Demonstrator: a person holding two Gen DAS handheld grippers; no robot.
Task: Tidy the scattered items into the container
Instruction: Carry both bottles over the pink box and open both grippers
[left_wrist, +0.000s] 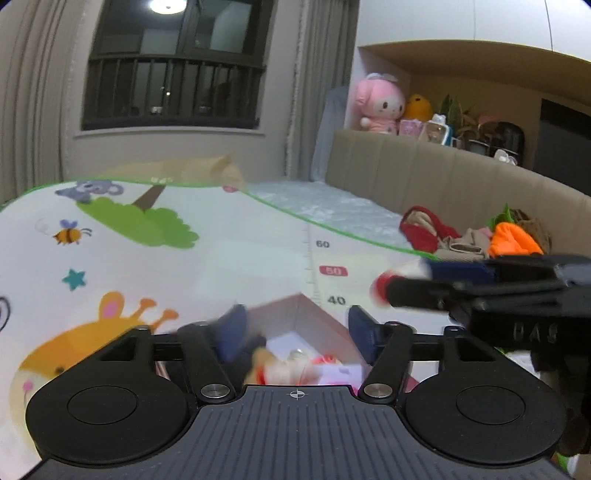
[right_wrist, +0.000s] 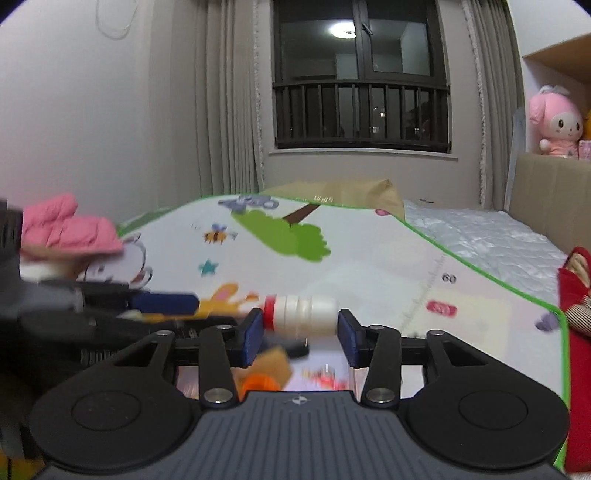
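Observation:
My left gripper (left_wrist: 297, 332) hangs open over the pale pink box (left_wrist: 291, 314), with nothing between its blue pads. Inside the box lie an orange plush toy (left_wrist: 266, 365) and pink items (left_wrist: 332, 369), all blurred. To its right my right gripper (left_wrist: 406, 280) reaches in from the side. In the right wrist view a small white bottle with a red cap (right_wrist: 301, 315) lies crosswise at the tips of my right gripper (right_wrist: 301, 336), filling the gap. It is blurred, and the jaws stand apart around it, over the box. A pink sleeve (right_wrist: 70, 229) shows above the left gripper's blue finger (right_wrist: 162, 302).
The box stands on a cartoon play mat (left_wrist: 221, 254) spread over a bed. At the mat's right edge lies a heap with a red cloth (left_wrist: 421, 229) and an orange carrot plush (left_wrist: 513, 240). A beige headboard (left_wrist: 443, 173) runs behind; a brown paper bag (left_wrist: 221, 166) lies at the far edge.

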